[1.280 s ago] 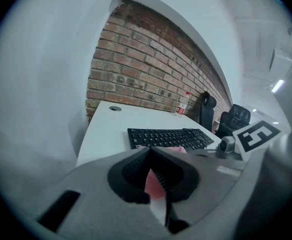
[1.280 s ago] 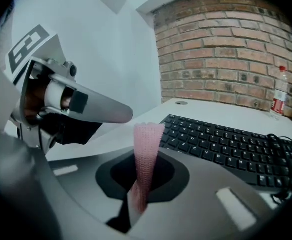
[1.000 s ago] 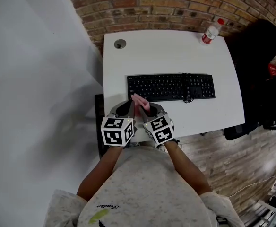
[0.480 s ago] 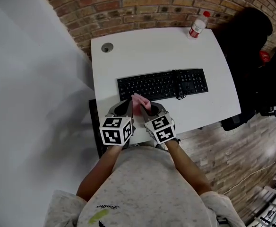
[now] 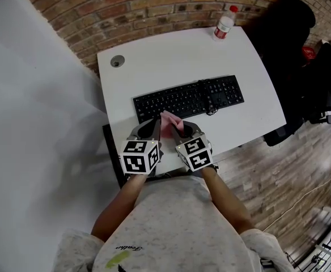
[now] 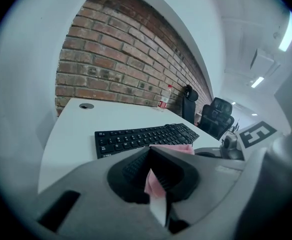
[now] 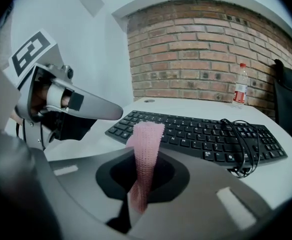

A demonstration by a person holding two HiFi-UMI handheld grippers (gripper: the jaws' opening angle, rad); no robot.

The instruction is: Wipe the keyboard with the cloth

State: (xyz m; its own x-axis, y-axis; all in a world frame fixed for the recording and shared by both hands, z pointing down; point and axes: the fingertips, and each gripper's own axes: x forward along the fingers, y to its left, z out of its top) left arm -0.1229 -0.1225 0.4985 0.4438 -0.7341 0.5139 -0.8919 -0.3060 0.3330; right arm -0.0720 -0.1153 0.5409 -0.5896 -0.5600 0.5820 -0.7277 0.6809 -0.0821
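Observation:
A black keyboard (image 5: 188, 97) lies across the white desk (image 5: 171, 58), its coiled cable (image 7: 238, 149) resting on the right-hand keys. Just in front of its near left corner both grippers are held side by side, each shut on the same pink cloth (image 5: 170, 123). The left gripper (image 5: 152, 128) pinches one edge of the cloth (image 6: 155, 181). In the right gripper (image 5: 183, 130) the cloth (image 7: 145, 154) stands up as a narrow folded strip. Both grippers hover at the desk's front edge, apart from the keys.
A plastic water bottle (image 5: 224, 22) stands at the desk's far right corner, against a brick wall (image 5: 126, 4). A round cable grommet (image 5: 117, 62) sits at the far left. Black office chairs (image 5: 293, 50) stand to the right. A white wall (image 5: 35, 140) runs along the left.
The grippers stay together on the cloth. The head camera has turned, so the desk and keyboard now appear tilted and shifted up and left.

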